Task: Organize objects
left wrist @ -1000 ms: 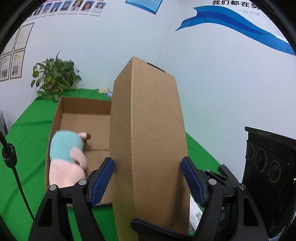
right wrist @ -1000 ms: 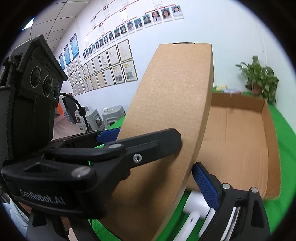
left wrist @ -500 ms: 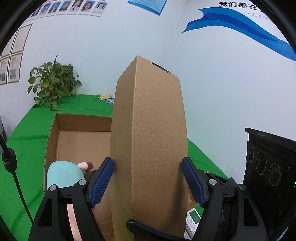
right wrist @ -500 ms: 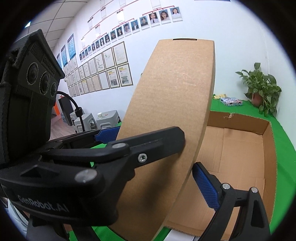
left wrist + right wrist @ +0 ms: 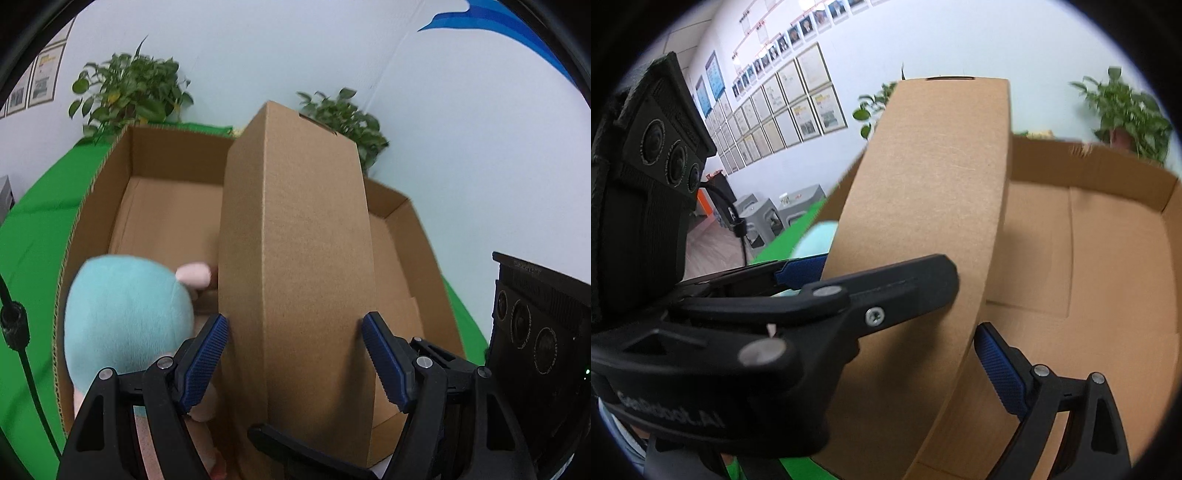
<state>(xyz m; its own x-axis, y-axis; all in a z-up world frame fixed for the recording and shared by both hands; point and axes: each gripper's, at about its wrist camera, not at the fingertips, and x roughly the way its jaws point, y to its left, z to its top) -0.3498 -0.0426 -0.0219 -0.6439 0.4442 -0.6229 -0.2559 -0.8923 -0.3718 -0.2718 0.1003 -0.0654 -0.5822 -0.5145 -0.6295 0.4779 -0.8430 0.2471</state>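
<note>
A tall closed cardboard box (image 5: 299, 240) stands upright over a big open carton (image 5: 103, 206). My left gripper (image 5: 295, 321) is shut on the box, one blue pad on each side face. My right gripper (image 5: 908, 369) holds the same box (image 5: 934, 177) crosswise. Its jaws are closing slightly, with one blue pad against the box's edge and the other finger hidden behind the left gripper's body (image 5: 646, 166). A plush toy (image 5: 125, 314) with a teal cap lies in the carton's near left corner, beside the box.
The carton (image 5: 1108, 166) rests on a green cloth table (image 5: 37, 229). Two potted plants (image 5: 129, 88) (image 5: 343, 118) stand behind it against the white wall. A black cable (image 5: 22, 350) hangs at the left. Bare carton floor lies to the right of the box.
Both grippers have carried the tall box forward and down. It has gone from in front of the carton to over its inside, and the plush toy looms closer.
</note>
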